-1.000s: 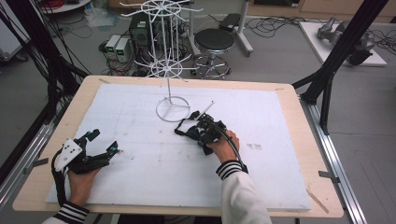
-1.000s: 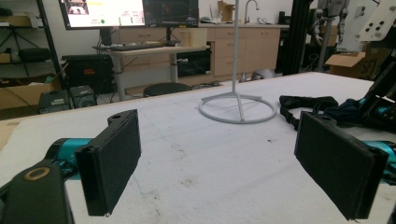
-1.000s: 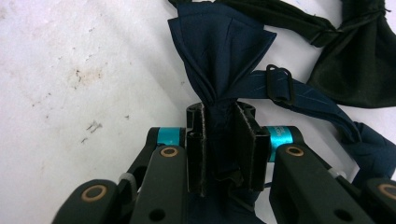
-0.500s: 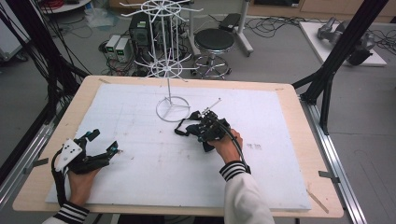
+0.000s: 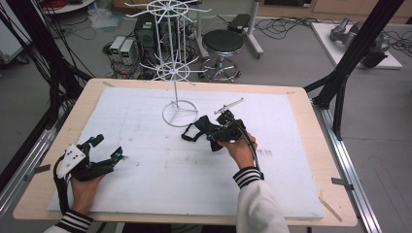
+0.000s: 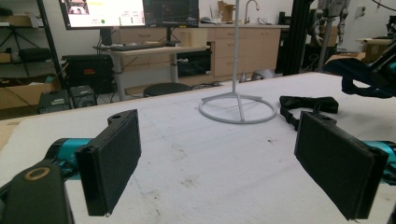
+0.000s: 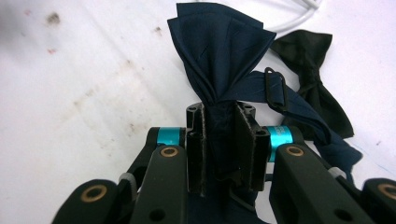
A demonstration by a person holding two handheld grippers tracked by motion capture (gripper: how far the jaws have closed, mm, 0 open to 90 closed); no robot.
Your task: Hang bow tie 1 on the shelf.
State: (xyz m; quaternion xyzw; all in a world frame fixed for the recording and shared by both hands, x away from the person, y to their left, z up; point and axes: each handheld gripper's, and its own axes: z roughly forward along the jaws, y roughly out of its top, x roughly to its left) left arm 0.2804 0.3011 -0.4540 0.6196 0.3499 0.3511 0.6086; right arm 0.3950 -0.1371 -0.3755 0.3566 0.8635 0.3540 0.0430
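My right gripper (image 7: 223, 140) is shut on the knot of a navy bow tie (image 7: 219, 46), whose fan stands up past the jaws and whose strap hangs to the right. In the high view the right gripper (image 5: 216, 133) hovers just right of the white wire stand's ring base (image 5: 180, 113). A black bow tie (image 7: 317, 88) lies on the white sheet beside it, the black bow tie (image 5: 192, 132) lying left of the gripper. My left gripper (image 5: 107, 147) rests at the front left, its pads (image 6: 112, 163) wide open with nothing between them.
The tall white wire stand (image 6: 237, 70) rises from the sheet's far middle. A thin pale rod (image 5: 229, 104) lies right of its base. The white sheet (image 5: 145, 179) covers the wooden table (image 5: 316, 160). A stool and cables stand beyond the far edge.
My right gripper has lifted a little and drifted away from me with the navy bow tie in it. The left gripper has stayed where it was.
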